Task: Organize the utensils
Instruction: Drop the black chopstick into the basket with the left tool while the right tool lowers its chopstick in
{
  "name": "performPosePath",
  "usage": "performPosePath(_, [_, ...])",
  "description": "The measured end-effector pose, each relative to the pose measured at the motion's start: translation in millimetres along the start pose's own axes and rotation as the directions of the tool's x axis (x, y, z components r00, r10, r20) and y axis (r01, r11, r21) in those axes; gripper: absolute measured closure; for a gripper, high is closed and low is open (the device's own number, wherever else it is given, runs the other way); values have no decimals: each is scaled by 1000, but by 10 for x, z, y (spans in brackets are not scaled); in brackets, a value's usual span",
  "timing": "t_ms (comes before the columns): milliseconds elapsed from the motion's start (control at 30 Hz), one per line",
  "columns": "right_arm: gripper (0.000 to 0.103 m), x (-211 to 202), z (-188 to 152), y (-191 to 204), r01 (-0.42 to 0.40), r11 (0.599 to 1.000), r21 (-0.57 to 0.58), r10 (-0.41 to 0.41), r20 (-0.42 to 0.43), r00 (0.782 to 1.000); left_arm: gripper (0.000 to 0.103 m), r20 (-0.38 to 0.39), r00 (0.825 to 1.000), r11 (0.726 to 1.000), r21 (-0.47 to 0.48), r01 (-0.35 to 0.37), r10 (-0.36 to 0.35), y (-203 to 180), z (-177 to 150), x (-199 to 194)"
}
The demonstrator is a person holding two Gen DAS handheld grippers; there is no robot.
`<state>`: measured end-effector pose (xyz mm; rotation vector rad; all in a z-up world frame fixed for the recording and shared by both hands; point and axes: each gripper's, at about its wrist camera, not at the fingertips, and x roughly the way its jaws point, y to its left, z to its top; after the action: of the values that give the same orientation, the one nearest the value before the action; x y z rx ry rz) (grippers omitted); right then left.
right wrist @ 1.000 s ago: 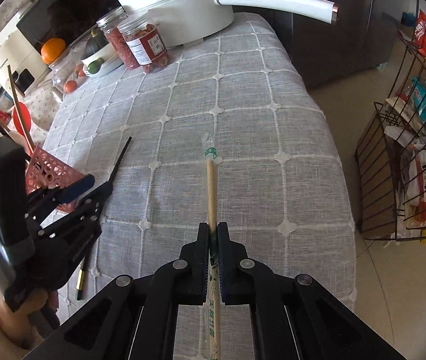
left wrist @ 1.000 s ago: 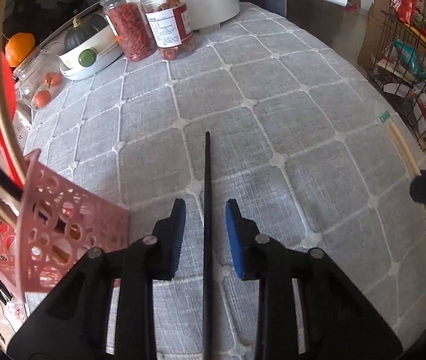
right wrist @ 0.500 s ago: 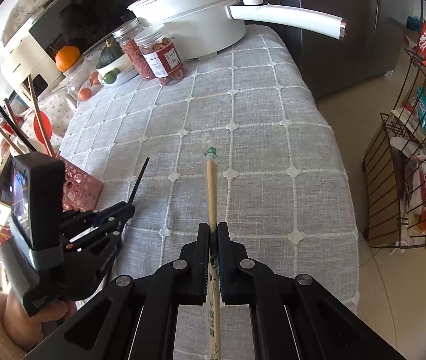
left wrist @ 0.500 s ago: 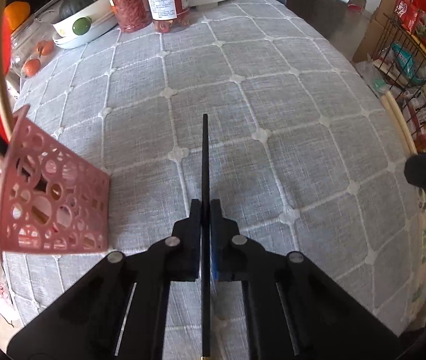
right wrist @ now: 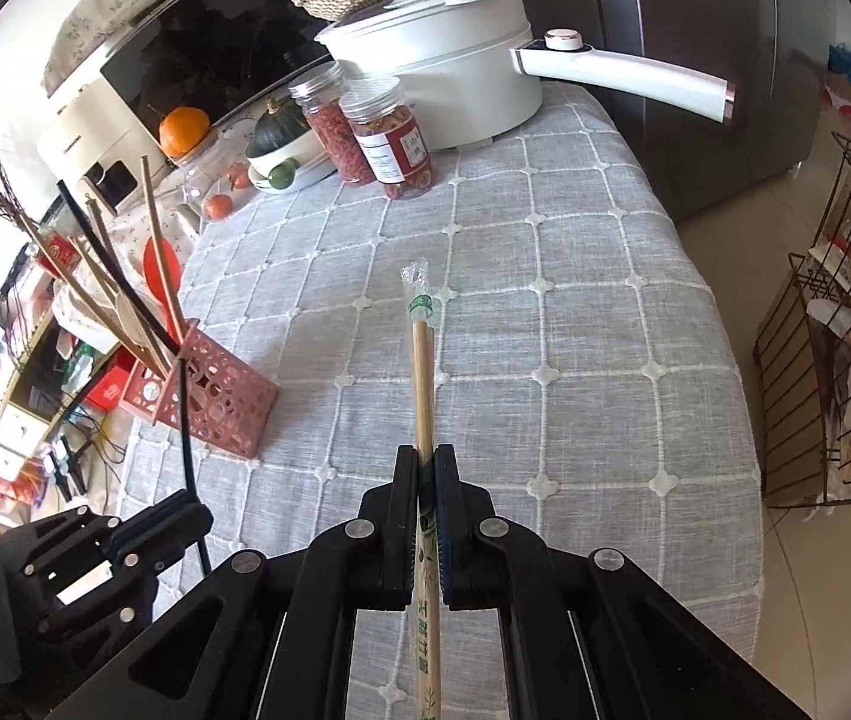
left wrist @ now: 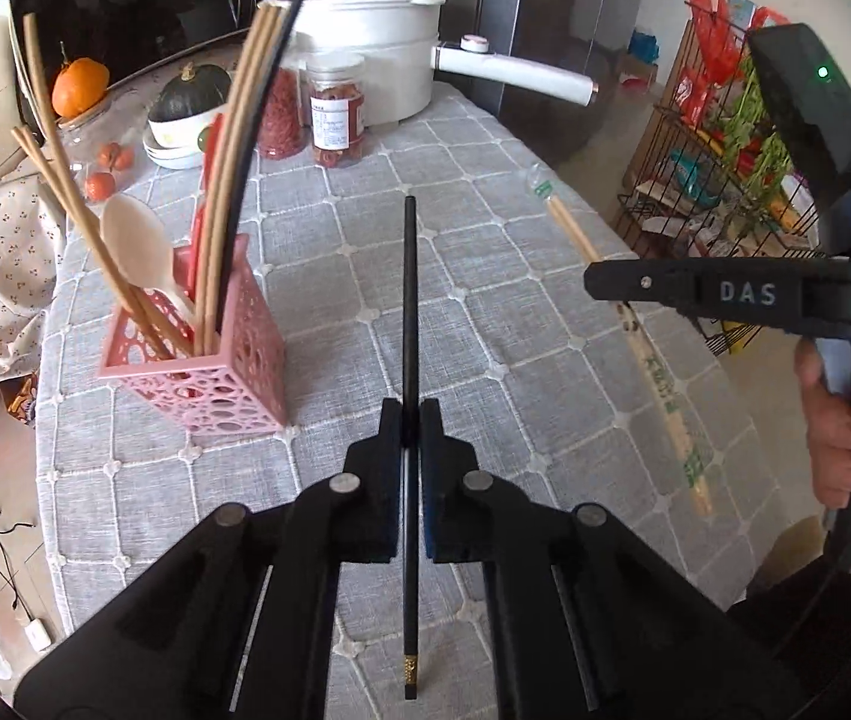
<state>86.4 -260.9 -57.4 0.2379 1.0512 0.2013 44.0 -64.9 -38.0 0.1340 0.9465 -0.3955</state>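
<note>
On the table point(right wrist: 575, 312), the utensil holder point(left wrist: 215, 372) stands at the left edge with chopsticks point(left wrist: 227, 180) in it, while 2 jars point(right wrist: 377, 132) sit in front of the pot point(right wrist: 443, 78) at the far end.

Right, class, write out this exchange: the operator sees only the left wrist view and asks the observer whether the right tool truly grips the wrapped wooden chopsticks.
Observer: Yes. In the right wrist view the right tool is shut on the wrapped wooden chopsticks, wrapper tip pointing forward.
Operator: Where does my black one sit from that side?
Observer: The thin black chopstick in the left tool rises in front of the pink perforated plastic holder; I cannot tell whether they touch.
Operator: What is the red thing in the holder?
Observer: A round red spoon bowl, behind the sticks.
</note>
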Motion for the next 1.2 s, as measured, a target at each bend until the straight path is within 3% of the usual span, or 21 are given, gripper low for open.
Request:
performPosePath(233, [98,-87,-41,355,-10,997,-76,14,48,999,97,134,990,996,-69,56,-46,260,21,-349])
performPosePath(467, [98,-157,5,628,-40,994,-100,51,111,992,97,281,959,983,-159,91,-43,587,78,-778])
performPosePath(667, [98,-181,66,775,-51,994,-101,67,160,985,97,419,908,974,-203,100,-6,783,118,-1132])
performPosePath(833, [98,-194,114,889,-34,992,-124,60,211,976,97,531,846,967,-235,95,46,936,155,-1329])
performPosePath(867, [98,-199,124,907,-34,991,-126,61,220,973,97,539,840,969,-233,84,57,941,174,-1322])
performPosePath(967, [98,-197,152,965,-39,991,-128,69,239,969,97,541,837,969,-243,54,89,995,215,-1258])
performPosePath(1200, [98,-199,157,1089,-42,988,-150,82,267,960,97,468,872,963,-267,-14,142,1099,282,-945])
